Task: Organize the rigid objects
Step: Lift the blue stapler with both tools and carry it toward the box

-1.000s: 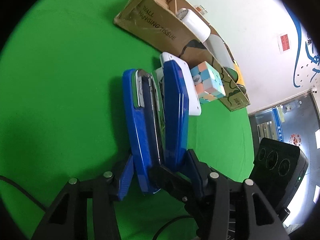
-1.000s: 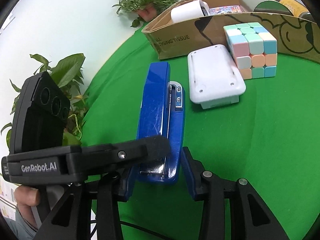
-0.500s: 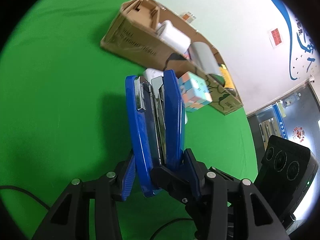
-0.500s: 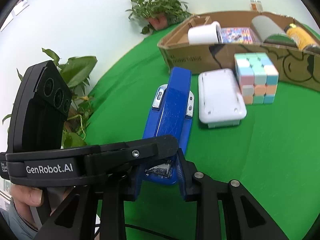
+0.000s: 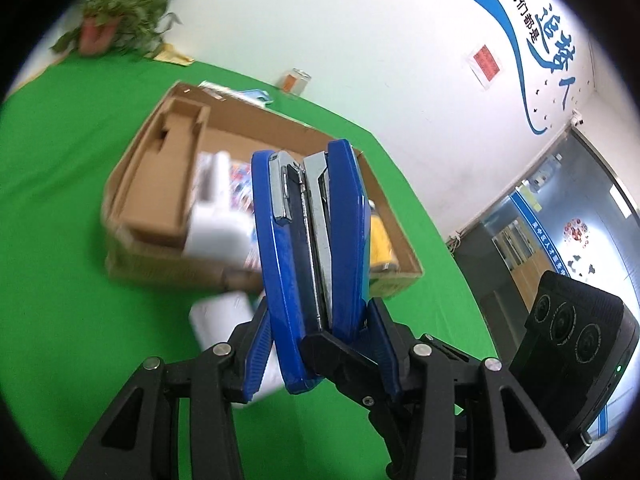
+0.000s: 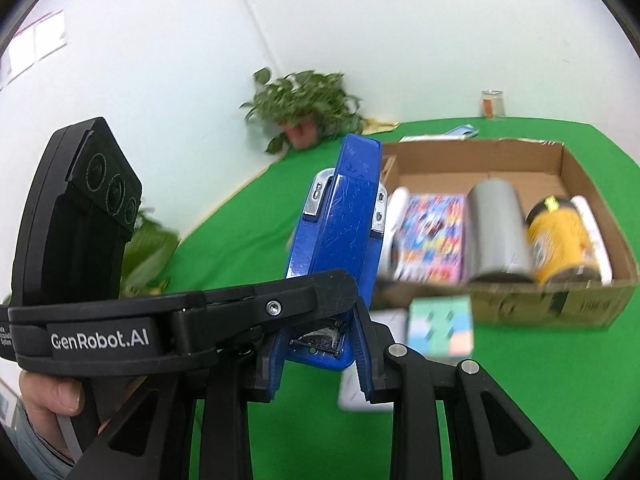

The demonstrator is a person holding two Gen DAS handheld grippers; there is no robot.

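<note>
Both grippers hold a blue stapler (image 5: 310,248) in the air above the green table. My left gripper (image 5: 316,344) is shut on its rear end, squeezing the sides. In the right wrist view the stapler (image 6: 340,224) stands tilted up, and my right gripper (image 6: 320,354) is shut on its base, with the left gripper's black body crossing in front. The cardboard box (image 5: 160,204) lies beyond the stapler and also shows in the right wrist view (image 6: 576,184). A pastel puzzle cube (image 6: 440,326) and a white flat case (image 5: 218,316) lie on the cloth in front of the box.
The box holds a white roll (image 5: 216,232), a colourful book (image 6: 434,236), a grey cylinder (image 6: 498,232) and a yellow can (image 6: 560,238). A potted plant (image 6: 308,112) and a glass jar (image 6: 492,104) stand at the table's far edge.
The stapler has been lifted off the cloth and carried up towards the box, with both grippers shut on it. The views now look down into the box.
</note>
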